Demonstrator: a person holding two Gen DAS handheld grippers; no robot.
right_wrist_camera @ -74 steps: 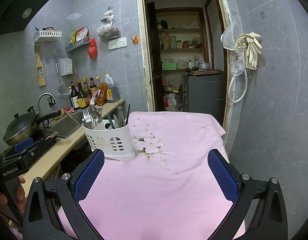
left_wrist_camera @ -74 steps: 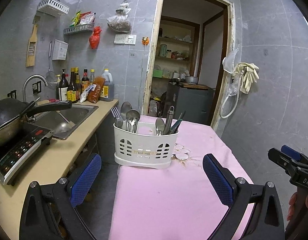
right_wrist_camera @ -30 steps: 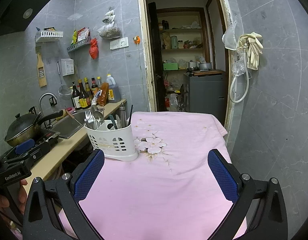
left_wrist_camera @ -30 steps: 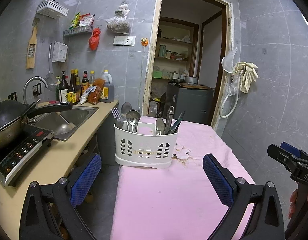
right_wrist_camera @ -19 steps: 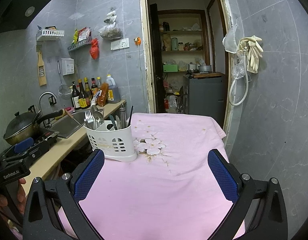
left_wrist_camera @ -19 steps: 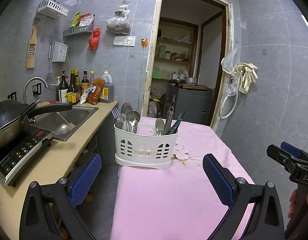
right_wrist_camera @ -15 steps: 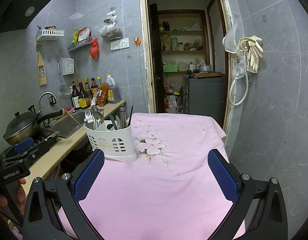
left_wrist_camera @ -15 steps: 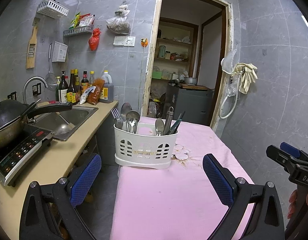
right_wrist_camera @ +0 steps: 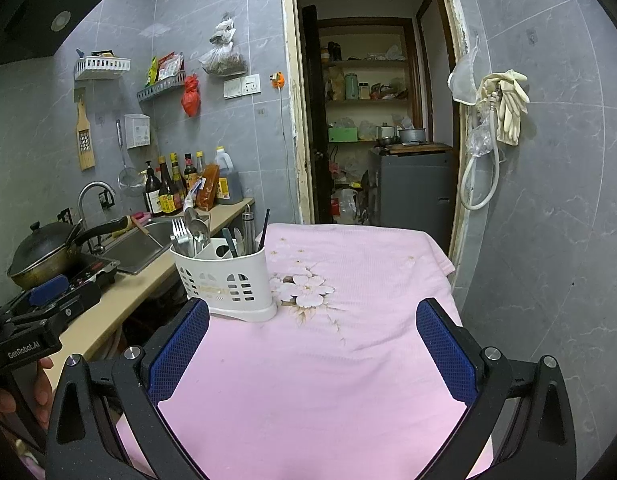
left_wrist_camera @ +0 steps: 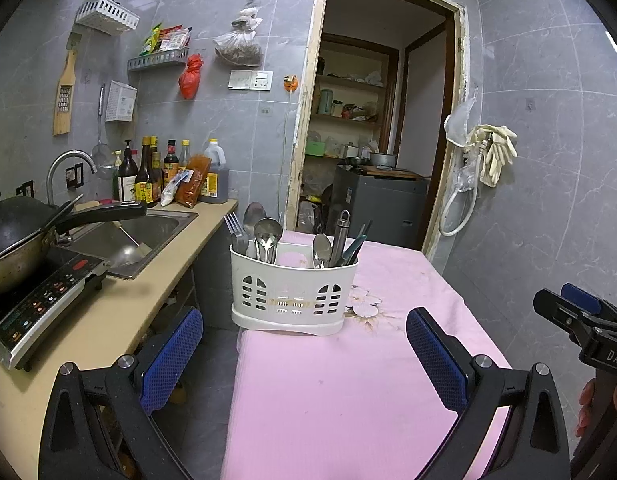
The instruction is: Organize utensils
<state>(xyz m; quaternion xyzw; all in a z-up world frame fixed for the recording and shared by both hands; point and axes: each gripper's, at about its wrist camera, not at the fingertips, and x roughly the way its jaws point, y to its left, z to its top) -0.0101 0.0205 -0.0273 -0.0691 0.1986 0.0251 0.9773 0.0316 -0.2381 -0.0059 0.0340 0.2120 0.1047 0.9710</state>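
A white slotted utensil caddy (left_wrist_camera: 292, 292) (right_wrist_camera: 226, 282) stands at the left edge of the table under a pink cloth (left_wrist_camera: 348, 380) (right_wrist_camera: 340, 344). In its left compartment are a fork and spoons (left_wrist_camera: 260, 234). Its right compartment holds a spoon, a steel-handled tool and dark-handled pieces (left_wrist_camera: 340, 236). My left gripper (left_wrist_camera: 304, 356) is open and empty, short of the caddy. The right gripper (right_wrist_camera: 312, 348) is open and empty over the cloth, with the caddy ahead to its left.
To the left runs a beige counter (left_wrist_camera: 88, 320) with a sink (left_wrist_camera: 128, 240), an induction hob (left_wrist_camera: 40, 296) with a wok (left_wrist_camera: 16, 236), and sauce bottles (left_wrist_camera: 164, 176) at the wall. Behind the table is an open doorway (left_wrist_camera: 372, 140). Gloves and a hose (left_wrist_camera: 488, 156) hang on the right wall.
Both views have drifted slightly; the caddy sits a touch closer to the right gripper's left finger. Nothing was taken hold of or let go, and both grippers stay open.
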